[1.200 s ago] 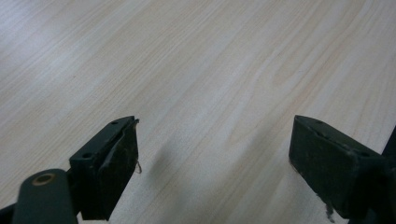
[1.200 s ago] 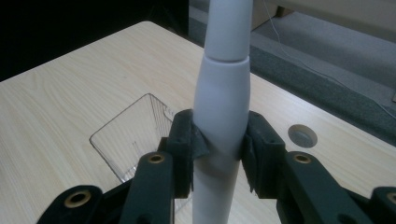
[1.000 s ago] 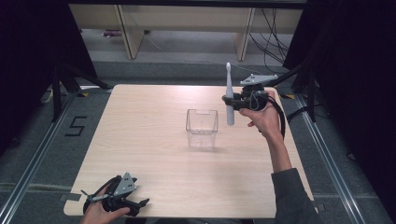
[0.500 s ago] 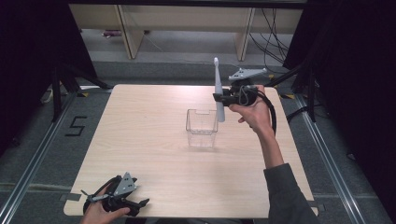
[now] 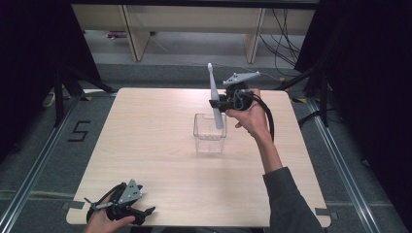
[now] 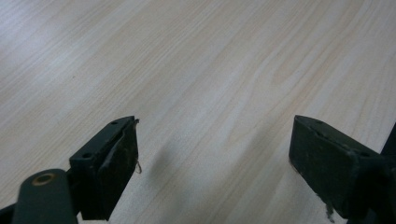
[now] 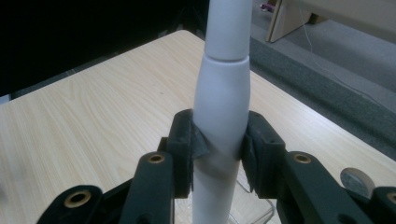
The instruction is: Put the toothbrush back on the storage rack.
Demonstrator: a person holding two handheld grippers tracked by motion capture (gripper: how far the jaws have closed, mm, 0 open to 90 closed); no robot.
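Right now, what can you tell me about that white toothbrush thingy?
The toothbrush is white and looks like smooth plastic, with a thick rounded handle that steps into a thinner neck. It stands nearly upright, leaning a little, thin end up. The right gripper clamps its handle between both black jaws. In the high view its lower end hangs over the clear box in the middle of the table; I cannot tell whether it touches the box. Its bristles are too small to make out.

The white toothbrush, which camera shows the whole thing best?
The high view: there the toothbrush shows from brush tip to handle end, upright above the clear box, held by the right claw. The right gripper view shows just its thick handle, squeezed between the jaws, up close.
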